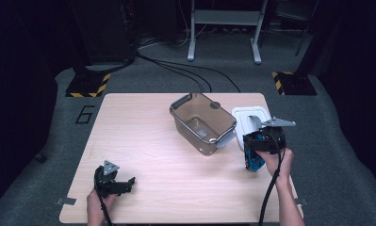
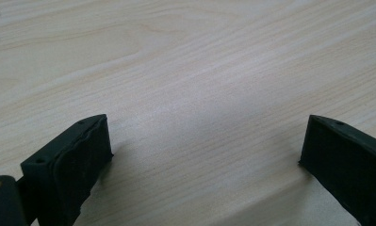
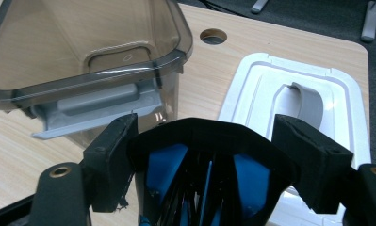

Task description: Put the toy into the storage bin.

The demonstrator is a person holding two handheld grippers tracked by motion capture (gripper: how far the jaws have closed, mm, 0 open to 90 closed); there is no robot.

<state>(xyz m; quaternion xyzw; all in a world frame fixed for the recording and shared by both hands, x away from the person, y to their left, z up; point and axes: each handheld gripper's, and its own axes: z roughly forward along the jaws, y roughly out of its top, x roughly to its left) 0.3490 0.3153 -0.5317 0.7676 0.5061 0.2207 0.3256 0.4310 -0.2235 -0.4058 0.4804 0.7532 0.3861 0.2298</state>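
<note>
Black-and-blue object [image 3: 207, 181]: you hold it in your right gripper [image 1: 261, 146], a black frame with blue panels and thin black ribs inside; what it is exactly, I cannot tell. It hangs above the right side of the table [image 1: 143, 136], just in front of the white lid [image 1: 249, 117] and to the right of the clear bin [image 1: 202, 121].
Right fingers [image 3: 111, 162]: partly closed, one pad on each flank of the black rim, pressing on it.
Left gripper [image 2: 202, 155]: jaws wide apart with bare wood between them, resting low at the near left of the table, well away from the work.
Bin: open, smoky-clear, empty as far as can be seen, its grey latch handle [image 3: 94, 108] jutting toward your load.
Risk, snag: if you swing straight across, the object's edge could catch the latch handle or the bin rim and shove the bin.
Risk, slip: the grip sits on a curved rim, so a knock or tilt could twist the object out of the pads.
Risk, lid: lowering too early could land it on the white lid and skid it toward the table edge.
Advice: lift clear of the rim before crossing over.
</note>
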